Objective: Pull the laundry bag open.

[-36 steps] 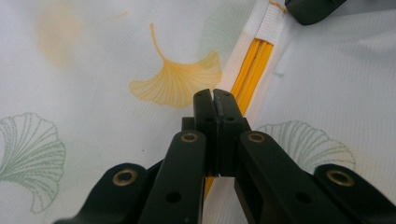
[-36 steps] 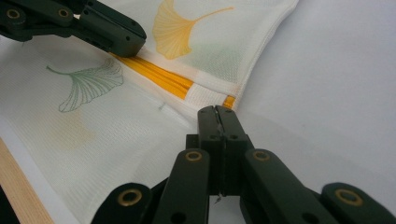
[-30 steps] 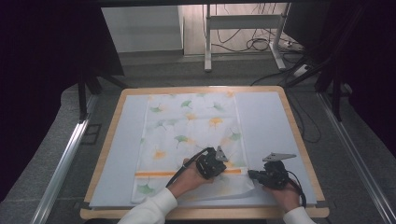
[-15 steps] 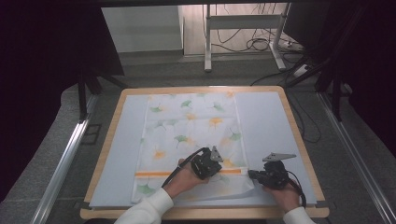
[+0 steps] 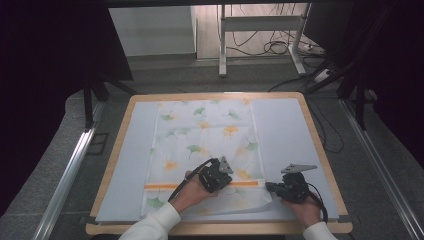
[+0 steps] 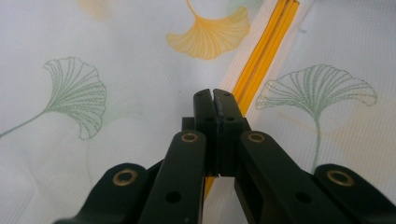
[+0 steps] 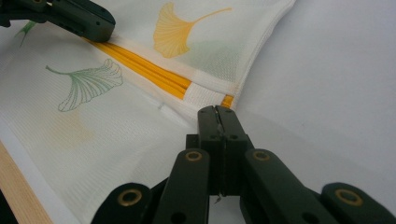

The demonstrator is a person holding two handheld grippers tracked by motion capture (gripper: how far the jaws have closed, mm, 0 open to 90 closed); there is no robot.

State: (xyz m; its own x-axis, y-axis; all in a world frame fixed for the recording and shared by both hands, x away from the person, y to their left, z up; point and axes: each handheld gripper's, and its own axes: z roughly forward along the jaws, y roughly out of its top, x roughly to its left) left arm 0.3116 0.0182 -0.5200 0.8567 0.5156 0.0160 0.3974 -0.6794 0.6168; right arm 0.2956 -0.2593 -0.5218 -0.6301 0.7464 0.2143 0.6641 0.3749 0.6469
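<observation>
**White mesh bag, both tongs pinched tight**

White mesh made up the laundry bag (image 5: 205, 145), printed with ginkgo leaves and lying flat on a pale mat (image 5: 285, 135) atop the wooden worktop (image 5: 320, 150). Left tongs (image 5: 222, 172) sat over the bag's near end, jaws pressed together with nothing seen between them, tips right beside the orange zipper (image 6: 264, 60). Right tongs (image 5: 270, 186) waited at the bag's near right corner, jaws likewise closed, tips just short of the zipper's end tab (image 7: 227, 100); whether they touched fabric, I couldn't tell. Beyond the worktop stood a metal stand (image 5: 260, 30) and a tangle of floor cables (image 5: 280, 47), well apart. Nothing lay across the bag but the left tongs themselves.
</observation>
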